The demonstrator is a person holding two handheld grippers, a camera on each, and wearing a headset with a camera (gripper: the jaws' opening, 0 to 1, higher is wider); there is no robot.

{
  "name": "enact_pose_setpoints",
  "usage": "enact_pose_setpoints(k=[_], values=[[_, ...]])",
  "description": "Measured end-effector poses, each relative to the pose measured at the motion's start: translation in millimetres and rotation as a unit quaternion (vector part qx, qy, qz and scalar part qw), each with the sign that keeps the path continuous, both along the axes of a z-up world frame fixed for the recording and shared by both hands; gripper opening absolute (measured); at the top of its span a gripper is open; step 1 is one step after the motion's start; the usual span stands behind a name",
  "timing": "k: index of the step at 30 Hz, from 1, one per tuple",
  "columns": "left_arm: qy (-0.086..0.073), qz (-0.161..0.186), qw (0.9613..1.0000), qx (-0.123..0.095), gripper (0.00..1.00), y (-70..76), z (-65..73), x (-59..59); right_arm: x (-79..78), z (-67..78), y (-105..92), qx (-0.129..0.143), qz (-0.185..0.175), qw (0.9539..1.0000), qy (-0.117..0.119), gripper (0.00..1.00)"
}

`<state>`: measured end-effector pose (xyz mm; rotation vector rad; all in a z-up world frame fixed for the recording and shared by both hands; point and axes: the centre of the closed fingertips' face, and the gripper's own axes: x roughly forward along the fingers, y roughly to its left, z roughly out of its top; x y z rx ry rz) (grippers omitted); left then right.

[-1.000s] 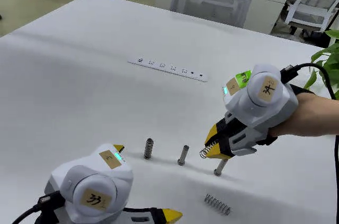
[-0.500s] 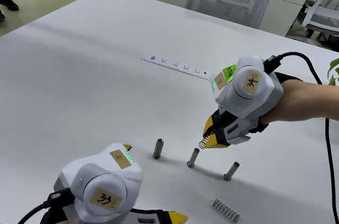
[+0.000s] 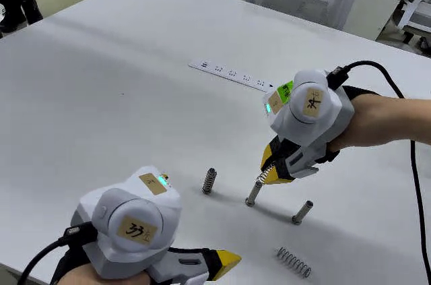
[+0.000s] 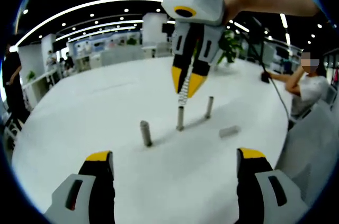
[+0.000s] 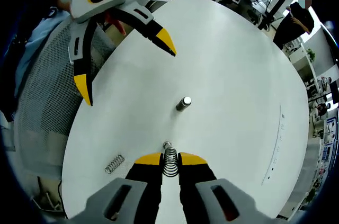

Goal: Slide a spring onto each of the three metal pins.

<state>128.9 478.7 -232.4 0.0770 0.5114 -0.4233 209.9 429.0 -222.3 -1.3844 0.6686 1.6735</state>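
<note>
Holding, right gripper (image 5: 170,158): jaws narrow, pinched on a spring (image 4: 183,92) that hangs nose-down over the middle pin (image 3: 253,193).
Spring-to-pin: the lower end sits right at the pin's top. I cannot tell whether the first coil has caught.
Left gripper (image 4: 175,156): jaws wide and empty, low near my edge of the table (image 3: 121,96), well apart from the pins.
Done: one of three. The left pin (image 5: 184,103) carries a fitted spring (image 3: 211,178), seated down near its base.
In hand: the second, by my reading, at the threading step.
Left to do: seat this one. The right pin (image 3: 302,212) stands bare. A loose spring (image 3: 293,262) lies on its side near it, toward me, probably its partner.
Springs: thin bright wire in open, even coils, narrow and straight. I expect them to be light and apt to roll or flick if nipped off-centre.
Pins: dull grey metal, short plain cylinders with flat tops, standing in a row on the table.
Table: white, smooth, matte, with a flush power strip (image 3: 232,76) set into it further back.
Tongs: glossy white shells, black jaws with yellow tips.
</note>
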Motion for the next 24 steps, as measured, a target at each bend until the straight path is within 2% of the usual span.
enact_pose_setpoints(k=[3,24], values=[[-0.007,-0.004,1.0000,0.000,0.98,-1.8,2.2,0.5,0.5,-2.3,-0.5,-0.006,0.002,1.0000,0.000,0.13],[0.003,-0.010,0.9999,-0.005,0.97,-4.2,-0.9,-0.6,0.5,-12.5,0.5,-0.026,0.019,0.9995,-0.005,0.13]])
